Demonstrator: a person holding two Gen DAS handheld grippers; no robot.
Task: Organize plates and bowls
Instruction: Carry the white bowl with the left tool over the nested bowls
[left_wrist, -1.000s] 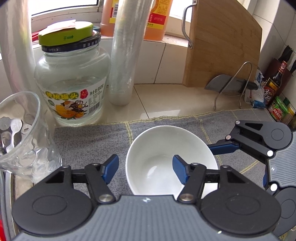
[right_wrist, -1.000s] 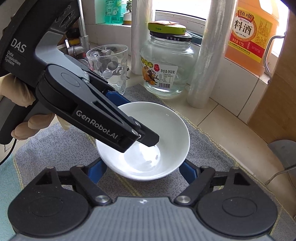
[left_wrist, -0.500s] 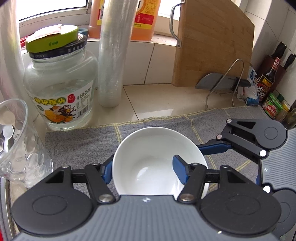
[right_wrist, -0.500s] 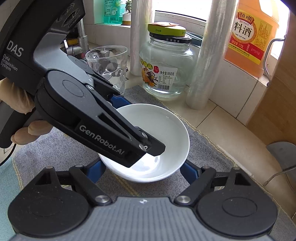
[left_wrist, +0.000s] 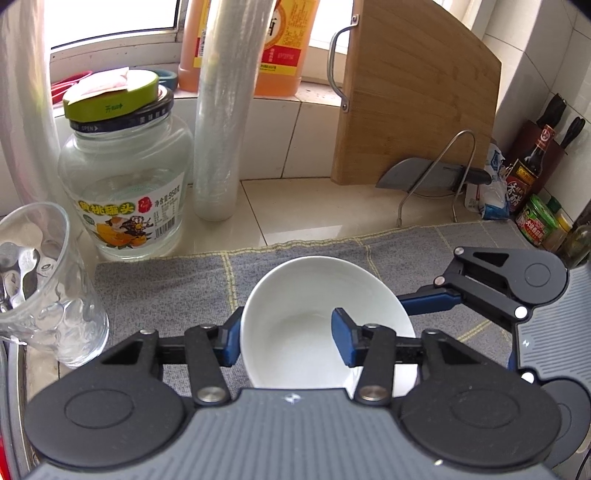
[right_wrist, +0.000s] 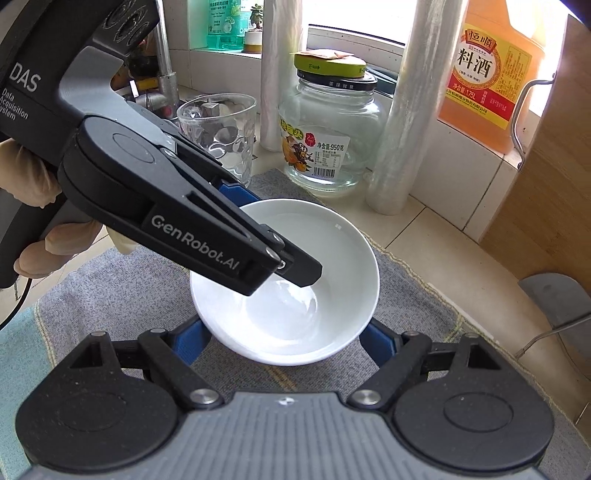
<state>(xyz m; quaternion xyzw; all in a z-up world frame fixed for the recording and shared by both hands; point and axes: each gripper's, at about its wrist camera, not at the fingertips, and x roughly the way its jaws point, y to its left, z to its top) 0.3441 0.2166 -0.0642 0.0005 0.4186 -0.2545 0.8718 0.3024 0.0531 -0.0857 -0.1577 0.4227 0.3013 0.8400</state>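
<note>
Step in hand: grasping the bowl (left_wrist: 325, 317). Left gripper (left_wrist: 288, 341) fingers have just closed on its rim; right gripper (right_wrist: 282, 345) fingers straddle it, spread, not pressing. Next: lift level.

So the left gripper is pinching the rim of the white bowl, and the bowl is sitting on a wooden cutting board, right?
Not quite. The left gripper does pinch the white bowl by its rim, but the bowl sits on a grey dish mat, as the left wrist view shows. The wooden cutting board leans against the wall behind.
</note>
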